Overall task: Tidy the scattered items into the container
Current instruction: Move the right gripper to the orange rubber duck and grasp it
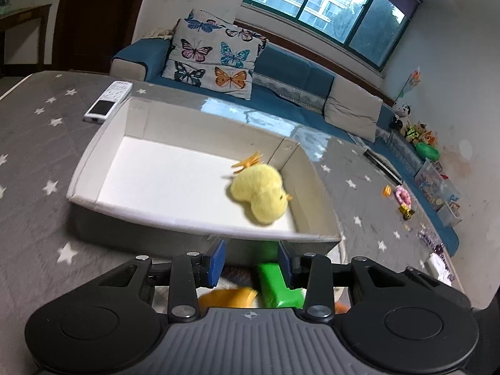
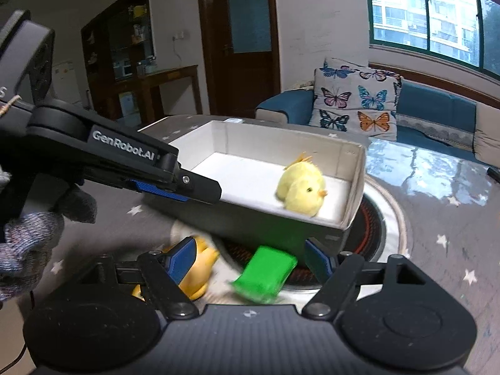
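— Yellow plush chick [image 1: 261,195] lies inside the white cardboard box [image 1: 93,201], right of centre frame. Where are the grippers?

— Left gripper [image 1: 251,257] and right gripper [image 2: 248,257] sit bottom centre, both spread wide, gripping nothing. A green block [image 2: 265,273] and an orange toy [image 2: 200,268] lie outside, below the box.
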{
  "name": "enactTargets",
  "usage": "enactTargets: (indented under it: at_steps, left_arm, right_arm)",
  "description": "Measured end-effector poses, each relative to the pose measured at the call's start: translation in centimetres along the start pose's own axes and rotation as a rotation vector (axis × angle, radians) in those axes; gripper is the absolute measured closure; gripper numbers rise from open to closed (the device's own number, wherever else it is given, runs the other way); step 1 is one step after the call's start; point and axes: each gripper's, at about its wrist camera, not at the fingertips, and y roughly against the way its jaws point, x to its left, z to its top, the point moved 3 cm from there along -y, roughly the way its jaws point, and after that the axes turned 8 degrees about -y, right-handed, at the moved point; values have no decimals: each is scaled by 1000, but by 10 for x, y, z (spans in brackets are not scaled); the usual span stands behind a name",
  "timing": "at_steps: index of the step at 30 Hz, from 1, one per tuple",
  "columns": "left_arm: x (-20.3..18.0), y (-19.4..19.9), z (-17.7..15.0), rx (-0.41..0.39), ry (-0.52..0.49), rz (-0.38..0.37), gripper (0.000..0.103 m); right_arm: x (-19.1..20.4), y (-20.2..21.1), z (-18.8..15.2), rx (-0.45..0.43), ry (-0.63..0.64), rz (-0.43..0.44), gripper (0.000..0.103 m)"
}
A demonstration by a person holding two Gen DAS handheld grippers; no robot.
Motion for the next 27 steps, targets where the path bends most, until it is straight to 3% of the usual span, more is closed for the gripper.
enactTargets:
  at_steps: [11,27]
  left_arm:
    - [18,6,-28,47,63,1,63]
    - [19,-6,-31,87,110,-50,63]
  right_arm:
    - [30,1,-24,38,52,70,20]
    - [53,-35,-46,128,92,101,21]
